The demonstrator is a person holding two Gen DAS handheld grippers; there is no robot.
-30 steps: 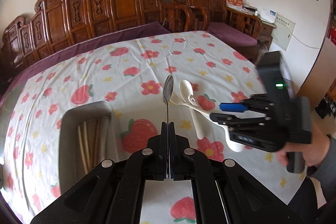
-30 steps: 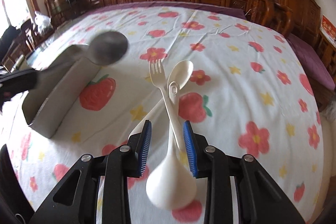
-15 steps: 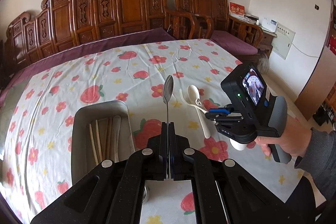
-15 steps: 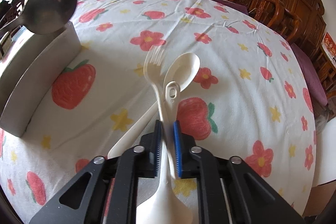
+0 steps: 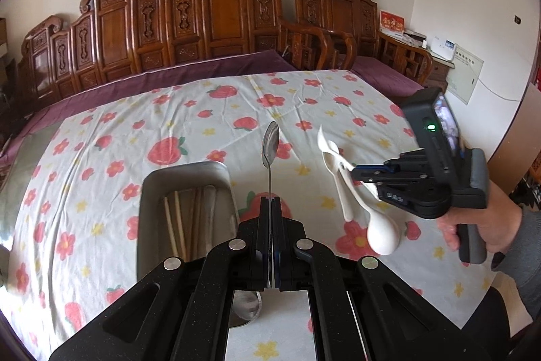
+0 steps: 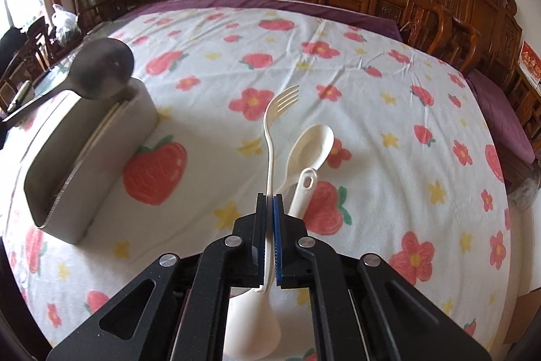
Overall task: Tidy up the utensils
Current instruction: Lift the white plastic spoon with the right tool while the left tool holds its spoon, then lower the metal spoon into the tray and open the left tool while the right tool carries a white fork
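My left gripper point(image 5: 269, 203) is shut on a metal spoon point(image 5: 270, 144), bowl pointing away, held above the table beside the steel tray point(image 5: 148, 188). The spoon also shows in the right wrist view point(image 6: 101, 70), over the tray point(image 6: 67, 205). My right gripper point(image 6: 269, 202) is shut on a cream plastic fork point(image 6: 272, 137), lifted off the cloth. A cream spoon point(image 6: 309, 148) and a cream ladle point(image 6: 252, 323) hang close by the fork; whether they lift with it I cannot tell. In the left wrist view the right gripper point(image 5: 358, 173) holds the white utensils point(image 5: 341, 178) to the right of the tray.
The tray holds chopsticks point(image 5: 175, 222) and another utensil. The table wears a strawberry-and-flower cloth point(image 6: 389, 90). Carved wooden chairs point(image 5: 216, 16) line the far side. A second metal spoon bowl point(image 5: 247, 310) shows under my left gripper.
My right gripper closed on the fork and lifted it from the cloth. My left gripper drew back and up with the metal spoon, so more of the tray shows.
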